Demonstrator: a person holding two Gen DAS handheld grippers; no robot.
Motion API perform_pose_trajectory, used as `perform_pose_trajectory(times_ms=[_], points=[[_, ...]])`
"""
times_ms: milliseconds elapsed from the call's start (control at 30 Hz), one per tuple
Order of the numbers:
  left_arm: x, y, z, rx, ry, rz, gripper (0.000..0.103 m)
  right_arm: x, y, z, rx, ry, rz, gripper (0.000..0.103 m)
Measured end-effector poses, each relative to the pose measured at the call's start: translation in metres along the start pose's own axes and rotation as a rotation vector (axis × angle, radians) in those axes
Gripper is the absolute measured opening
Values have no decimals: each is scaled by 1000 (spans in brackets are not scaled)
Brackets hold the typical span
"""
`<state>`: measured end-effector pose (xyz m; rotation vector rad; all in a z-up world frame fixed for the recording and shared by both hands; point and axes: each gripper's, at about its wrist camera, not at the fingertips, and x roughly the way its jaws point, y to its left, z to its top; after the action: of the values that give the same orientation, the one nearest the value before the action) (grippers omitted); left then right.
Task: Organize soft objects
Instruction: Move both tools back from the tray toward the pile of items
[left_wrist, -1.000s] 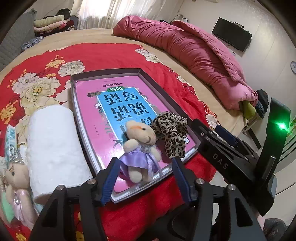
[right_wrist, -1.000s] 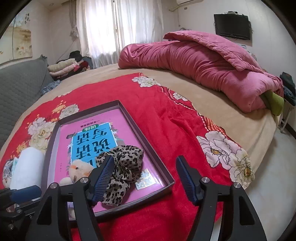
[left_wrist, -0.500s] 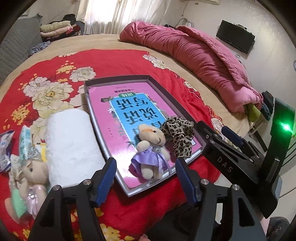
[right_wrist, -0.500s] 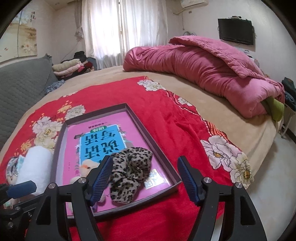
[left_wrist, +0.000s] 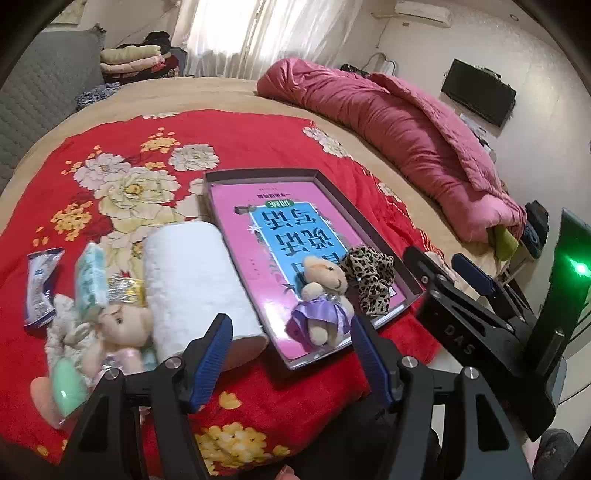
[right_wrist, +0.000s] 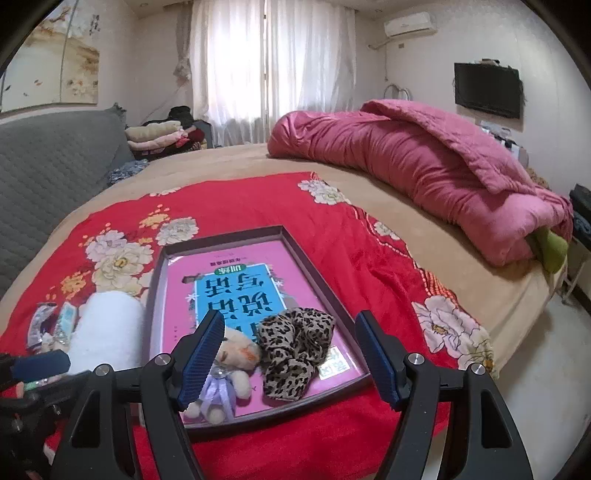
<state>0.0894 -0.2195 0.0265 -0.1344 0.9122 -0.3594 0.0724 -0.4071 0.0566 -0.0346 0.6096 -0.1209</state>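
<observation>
We see our left claw (left_wrist: 291, 354) with its 2 blue-padded jaws spread apart and nothing between them, hanging above the near edge of the red floral blanket (left_wrist: 258, 144) that covers the bed. Our right claw (right_wrist: 290, 360) also stands wide apart and empty; its jaws have just been opening a little further.

At 12 o'clock from the left claw lies the shallow dark-rimmed tray (left_wrist: 258, 174) with a pink and blue printed sheet as its floor. In the tray's near corner lies the small beige plush bear in a purple dress (left_wrist: 322, 295), and touching it at its 3 o'clock side sits the leopard-print fabric scrunchie (left_wrist: 371, 275). In the right wrist view the same bear (right_wrist: 236, 354) shows just behind the left blue pad, with the scrunchie (right_wrist: 295, 350) framed between the 2 jaws but lying on the tray (right_wrist: 314, 273), untouched.

Outside the tray, at 10 o'clock from the left claw, the rolled white fluffy towel (left_wrist: 195, 280) lies just beside the tray's left rim. Further towards 9 o'clock sits a second plush toy with a pale face (left_wrist: 118, 325) among small snack packets (left_wrist: 42, 280).

At 1 o'clock, well apart, a crumpled pink quilt (left_wrist: 406, 136) lies along the far side of the bed.
</observation>
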Motion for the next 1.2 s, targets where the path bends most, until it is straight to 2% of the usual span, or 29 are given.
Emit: perform_pose_trajectory(times_ms=[333, 700, 1200], points=[[-40, 33, -9, -59, -38, 15, 66, -33, 31, 7, -66, -35, 47, 75], [-79, 81, -23, -137, -78, 78, 66, -72, 95, 14, -162, -76, 181, 75], [-130, 146, -42, -262, -140, 164, 66, -99, 157, -1, -271, -60, 306, 75]])
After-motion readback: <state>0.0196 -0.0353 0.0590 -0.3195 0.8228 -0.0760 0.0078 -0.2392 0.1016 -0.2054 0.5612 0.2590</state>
